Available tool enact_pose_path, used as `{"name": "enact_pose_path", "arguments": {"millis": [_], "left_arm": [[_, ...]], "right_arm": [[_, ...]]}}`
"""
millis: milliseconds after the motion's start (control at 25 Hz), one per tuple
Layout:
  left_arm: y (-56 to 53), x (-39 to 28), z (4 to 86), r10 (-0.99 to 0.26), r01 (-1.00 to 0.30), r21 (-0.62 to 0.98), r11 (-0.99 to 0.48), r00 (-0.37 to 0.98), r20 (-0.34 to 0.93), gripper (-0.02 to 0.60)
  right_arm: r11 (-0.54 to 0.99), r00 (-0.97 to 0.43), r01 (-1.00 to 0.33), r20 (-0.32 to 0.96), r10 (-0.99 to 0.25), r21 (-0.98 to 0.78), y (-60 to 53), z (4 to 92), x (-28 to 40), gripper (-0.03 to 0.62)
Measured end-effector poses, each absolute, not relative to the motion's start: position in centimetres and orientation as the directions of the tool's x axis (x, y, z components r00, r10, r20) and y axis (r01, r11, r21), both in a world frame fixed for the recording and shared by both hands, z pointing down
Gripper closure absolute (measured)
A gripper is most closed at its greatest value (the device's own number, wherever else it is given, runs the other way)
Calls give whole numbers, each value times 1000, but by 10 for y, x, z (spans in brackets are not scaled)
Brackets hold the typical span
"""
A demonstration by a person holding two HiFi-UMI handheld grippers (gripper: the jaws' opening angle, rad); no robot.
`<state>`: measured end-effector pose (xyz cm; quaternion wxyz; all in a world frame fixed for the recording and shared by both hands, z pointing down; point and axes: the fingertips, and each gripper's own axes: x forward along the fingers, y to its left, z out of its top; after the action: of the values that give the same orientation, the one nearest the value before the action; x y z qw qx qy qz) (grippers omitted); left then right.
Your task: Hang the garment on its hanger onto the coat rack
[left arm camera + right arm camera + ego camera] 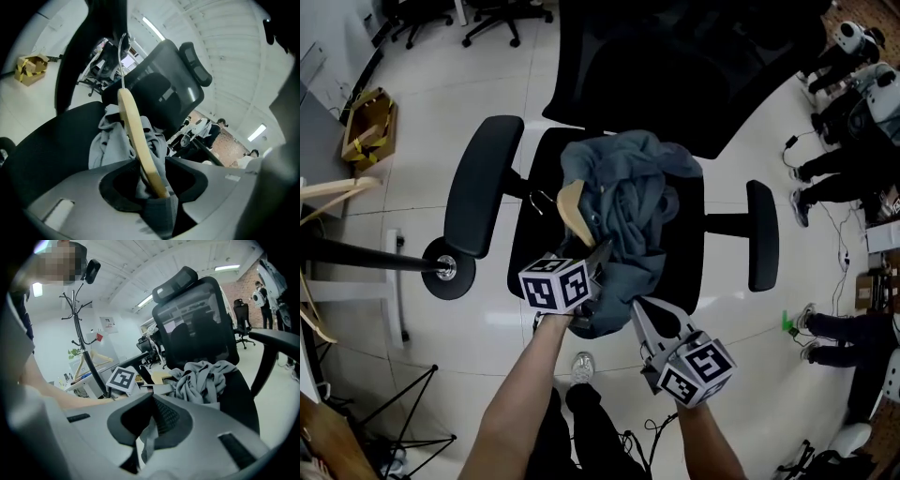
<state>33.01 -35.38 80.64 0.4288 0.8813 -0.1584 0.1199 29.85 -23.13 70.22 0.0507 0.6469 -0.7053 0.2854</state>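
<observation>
holds the left gripper low over the seat of a black office chair, jaws drawn narrow and clamped on the lower end of the wooden hanger, a fold of cloth caught in beside it. along those jaws, the hanger's pale arm rising to its wire hook, with the chair's backrest and headrest behind.

on the seat, crumpled in a heap: the grey-blue garment, bunched partly over the hanger and not spread out on it. at the heap's near edge, just beside the left gripper: the right gripper, jaws nearly together and pinching a thin strip of the same cloth.

to the left, well apart from the heap: the coat rack, a black pole on a round base, with a spare hanger of bare wood on it. between heap and rack, squarely in the way: the chair's broad left armrest. behind the garment, the tall backrest, closing off the far side.

around on the pale floor: a cardboard box with yellow tape at far left, thin tripod legs at lower left, loose cables and several people's legs at the right, wheeled bases of more office chairs along the top edge.
</observation>
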Motion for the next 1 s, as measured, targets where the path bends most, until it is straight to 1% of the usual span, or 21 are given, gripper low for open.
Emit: {"name": "enact_pose_path", "arguments": {"millis": [80,200,320,400,520,680,840,1000], "left_arm": [[-355,343,813,-179,-430,676,-598,894,410,432],[-362,347,823,-222,-519,613,-596,840,495,519],[-364,344,817,-254,-553,588,-590,819,515,553],[-365,343,804,-268,-561,538,-630,806,527,572],[-368,337,778,-287,-562,442,-699,787,547,574],[-372,326,735,-309,-552,358,-753,777,549,574],[-370,318,684,-308,-511,293,-808,791,528,574],[-359,311,634,-278,-450,256,-855,816,506,574]], "right_arm": [[-21,-137,-941,438,-889,-337,-228,699,309,592],[-46,-111,-942,437,-893,-334,-223,694,327,592],[-64,-92,-942,435,-896,-330,-218,688,341,594],[-69,-84,-941,427,-900,-330,-217,679,344,593],[-66,-75,-944,404,-912,-324,-221,663,344,594],[-55,-65,-948,360,-931,-315,-223,632,344,592],[-36,-63,-953,313,-948,-301,-222,600,343,592],[-25,-59,-956,275,-960,-292,-212,572,338,592]]}}
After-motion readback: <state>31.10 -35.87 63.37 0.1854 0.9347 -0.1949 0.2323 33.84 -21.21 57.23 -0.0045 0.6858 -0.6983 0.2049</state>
